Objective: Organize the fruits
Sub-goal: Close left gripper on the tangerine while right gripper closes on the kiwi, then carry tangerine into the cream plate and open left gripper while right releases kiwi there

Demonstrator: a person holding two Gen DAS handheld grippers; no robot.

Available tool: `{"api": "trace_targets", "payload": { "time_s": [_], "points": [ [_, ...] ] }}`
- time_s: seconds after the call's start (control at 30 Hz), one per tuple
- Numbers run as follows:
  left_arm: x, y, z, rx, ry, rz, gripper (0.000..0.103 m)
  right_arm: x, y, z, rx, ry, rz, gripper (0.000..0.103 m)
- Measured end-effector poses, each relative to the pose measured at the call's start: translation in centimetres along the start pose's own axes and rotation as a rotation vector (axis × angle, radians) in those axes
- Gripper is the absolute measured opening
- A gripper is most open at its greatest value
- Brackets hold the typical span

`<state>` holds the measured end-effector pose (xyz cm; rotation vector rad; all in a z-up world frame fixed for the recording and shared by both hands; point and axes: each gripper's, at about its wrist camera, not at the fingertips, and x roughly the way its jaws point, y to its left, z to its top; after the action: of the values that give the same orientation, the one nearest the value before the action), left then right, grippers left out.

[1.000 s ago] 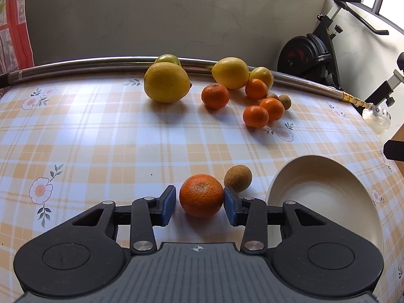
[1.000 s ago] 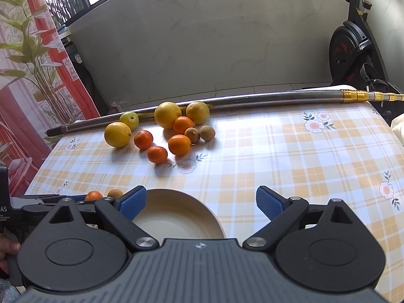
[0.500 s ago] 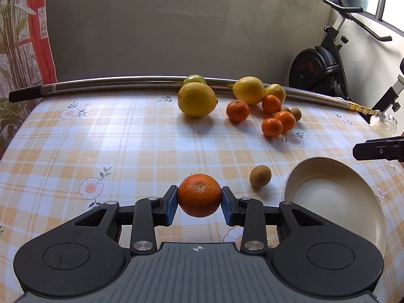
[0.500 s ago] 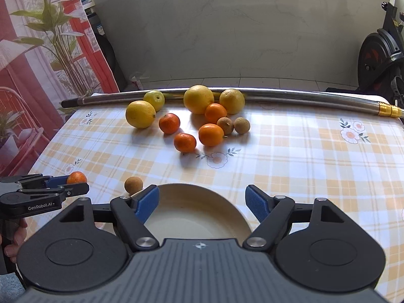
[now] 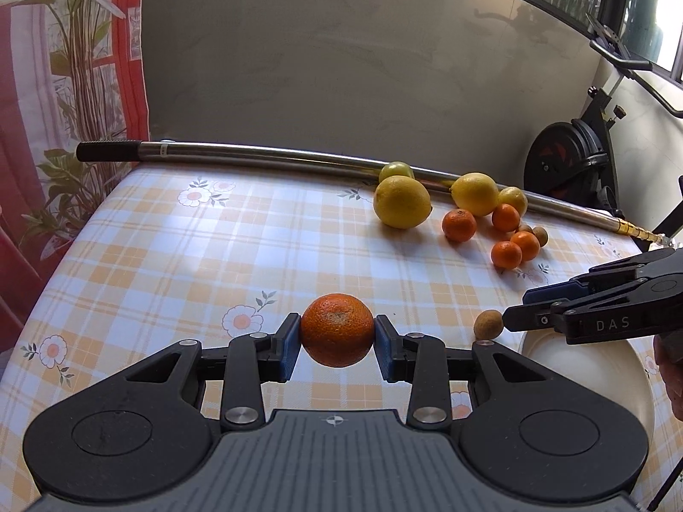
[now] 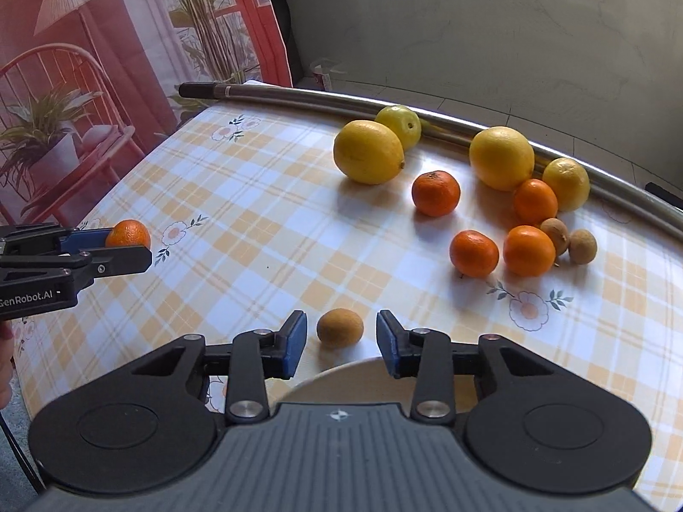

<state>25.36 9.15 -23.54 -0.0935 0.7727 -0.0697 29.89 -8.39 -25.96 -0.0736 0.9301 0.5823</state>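
Orange (image 5: pixel 336 329) pinched in your left tool (image 5: pixel 337 343), lifted clear of the counter (image 5: pixel 170 264). Brown fruit (image 6: pixel 340 327) sits on the counter at the bowl (image 6: pixel 341 377) rim, between your right tool's (image 6: pixel 341 339) closing jaws, pads not yet touching.

Steel pole (image 5: pixel 273 157) along table edge, exercise bike (image 5: pixel 570 162), printed curtain (image 6: pixel 106 64)

Plain grey wall (image 5: pixel 341 64) is running behind the table with the checked flower cloth (image 5: pixel 192 256), and daylight is coming in through windows (image 5: pixel 640 8) up top right. An exercise bike (image 5: pixel 572 162) is sitting in the corner, a red plant-print curtain (image 6: pixel 106 64) is hanging on the left
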Motion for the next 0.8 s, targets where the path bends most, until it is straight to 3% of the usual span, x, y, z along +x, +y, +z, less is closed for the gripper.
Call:
{"api": "trace_targets", "payload": {
  "time_s": [0.3, 0.43, 0.6, 0.8],
  "points": [
    [-0.2, 0.8, -0.8, -0.038, 0.006, -0.003, 0.038, 2.6, 0.9, -0.2, -0.016, 0.061, -0.075, 0.039],
    [-0.1, 0.9, -0.8, -0.047, 0.011, -0.008, 0.038, 3.0, 1.2, 0.0, -0.021, 0.07, -0.096, 0.032],
    [-0.2, 0.7, -0.9, -0.044, 0.012, -0.017, 0.039, 2.5, 1.2, -0.3, -0.01, 0.044, -0.097, 0.032],
    [-0.9, -0.4, -0.9, -0.025, 0.006, -0.04, 0.039, -0.8, 1.0, -1.2, 0.02, -0.037, -0.078, 0.032]
  ]
}}
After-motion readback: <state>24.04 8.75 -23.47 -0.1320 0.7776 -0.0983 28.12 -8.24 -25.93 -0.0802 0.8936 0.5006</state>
